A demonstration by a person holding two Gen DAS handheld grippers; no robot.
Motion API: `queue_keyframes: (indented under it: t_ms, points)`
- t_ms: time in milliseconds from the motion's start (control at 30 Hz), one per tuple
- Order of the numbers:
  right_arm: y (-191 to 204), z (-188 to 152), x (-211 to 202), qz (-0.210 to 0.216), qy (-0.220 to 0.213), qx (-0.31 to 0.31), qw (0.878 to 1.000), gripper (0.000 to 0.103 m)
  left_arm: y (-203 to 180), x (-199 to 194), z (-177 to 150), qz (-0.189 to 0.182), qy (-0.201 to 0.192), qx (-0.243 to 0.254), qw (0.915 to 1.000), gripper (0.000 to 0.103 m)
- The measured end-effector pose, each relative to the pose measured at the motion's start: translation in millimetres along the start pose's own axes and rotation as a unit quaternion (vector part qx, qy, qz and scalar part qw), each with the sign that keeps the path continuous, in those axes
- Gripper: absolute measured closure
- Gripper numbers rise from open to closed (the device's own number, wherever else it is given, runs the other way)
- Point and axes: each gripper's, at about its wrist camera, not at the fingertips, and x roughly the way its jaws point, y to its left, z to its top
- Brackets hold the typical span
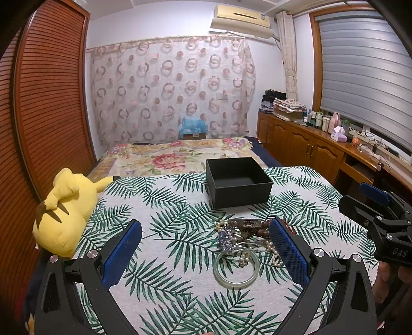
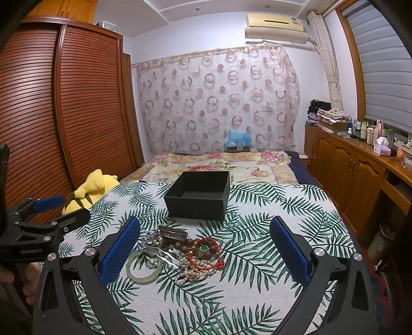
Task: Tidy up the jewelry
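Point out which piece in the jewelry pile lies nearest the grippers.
The pale green bangle: a smooth, plain ring lying flat at the pile's near edge. The pearls, wooden beads and red cord bracelet all lie farther back, toward the black box.

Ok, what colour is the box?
Black, inside and out; clearest in the right wrist view.

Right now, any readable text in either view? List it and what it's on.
"DAS" on the right gripper body, left wrist view.
"GenRobot.ai", roughly, on the left gripper body, right wrist view; small, partly blurred.
Air conditioner sticker: too small to read.
Bottles on the cabinet: labels unreadable.
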Motion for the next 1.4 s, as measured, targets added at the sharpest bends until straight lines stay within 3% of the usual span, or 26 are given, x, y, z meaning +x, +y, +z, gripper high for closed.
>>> queue_keyframes:
  t_ms: [1400]
  points:
    - [11, 0, -3, 0.003, 0.002, 0.002, 1.0, 0.002, -8, 5, -6, -0.003, 0.007, -0.003, 1.0, 0.008]
